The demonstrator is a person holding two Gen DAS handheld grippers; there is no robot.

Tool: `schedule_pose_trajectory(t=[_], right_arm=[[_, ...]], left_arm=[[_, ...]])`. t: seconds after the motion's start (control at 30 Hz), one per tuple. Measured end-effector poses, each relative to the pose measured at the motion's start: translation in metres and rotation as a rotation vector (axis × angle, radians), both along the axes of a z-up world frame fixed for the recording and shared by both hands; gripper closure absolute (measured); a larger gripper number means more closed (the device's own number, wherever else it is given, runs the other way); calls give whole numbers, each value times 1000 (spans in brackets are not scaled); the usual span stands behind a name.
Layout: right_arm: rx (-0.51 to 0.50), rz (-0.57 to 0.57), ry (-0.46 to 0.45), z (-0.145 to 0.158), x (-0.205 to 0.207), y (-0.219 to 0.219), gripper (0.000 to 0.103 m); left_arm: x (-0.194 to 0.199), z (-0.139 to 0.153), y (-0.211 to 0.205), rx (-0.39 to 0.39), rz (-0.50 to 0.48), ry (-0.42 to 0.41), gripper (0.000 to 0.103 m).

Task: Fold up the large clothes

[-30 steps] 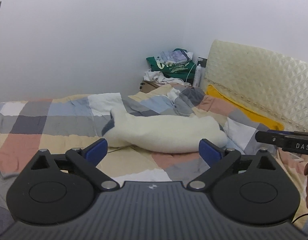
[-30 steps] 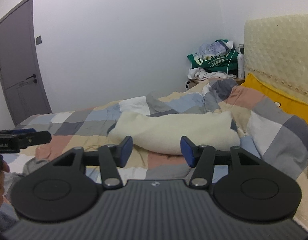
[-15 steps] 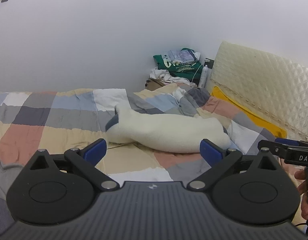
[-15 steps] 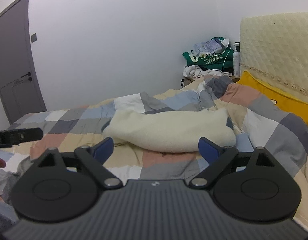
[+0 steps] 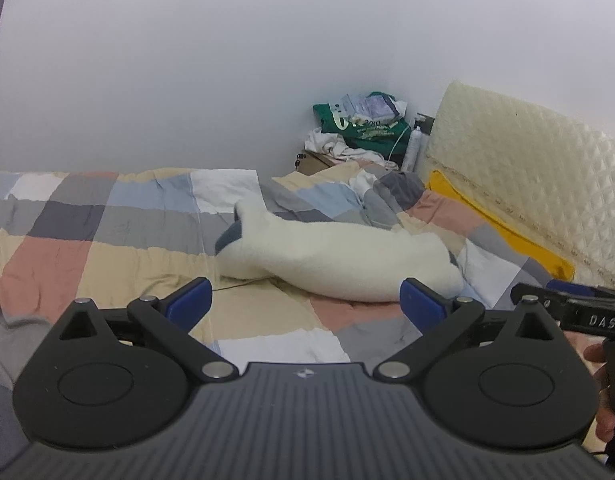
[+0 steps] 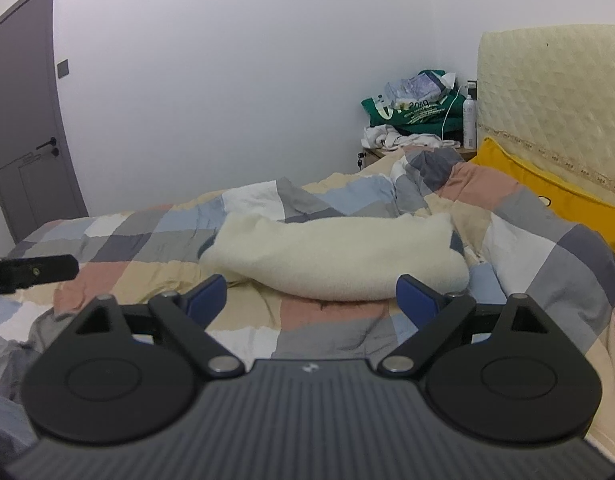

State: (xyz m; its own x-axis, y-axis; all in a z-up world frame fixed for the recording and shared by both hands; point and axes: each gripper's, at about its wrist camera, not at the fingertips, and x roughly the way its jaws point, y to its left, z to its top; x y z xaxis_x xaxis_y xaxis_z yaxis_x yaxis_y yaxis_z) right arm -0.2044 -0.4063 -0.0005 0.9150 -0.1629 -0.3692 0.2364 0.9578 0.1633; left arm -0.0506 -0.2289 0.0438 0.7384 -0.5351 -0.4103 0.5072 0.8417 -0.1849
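Left wrist view: the left tool (image 5: 303, 304) stands wide apart with nothing between its blue pads, short of the cream fleece garment (image 5: 347, 256). That garment lies bunched on the patchwork quilt (image 5: 107, 240), near the yellow pillow (image 5: 507, 236). The right tool (image 6: 311, 300) is likewise spread wide and grips nothing.
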Motion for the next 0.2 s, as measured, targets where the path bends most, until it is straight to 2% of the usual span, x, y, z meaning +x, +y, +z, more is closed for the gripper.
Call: schedule_pose_trajectory(t=[0.2], right_arm=[[-6,4,1,1,2,-3,10]], left_arm=[[-2,0,0,2,-7,-6,1]])
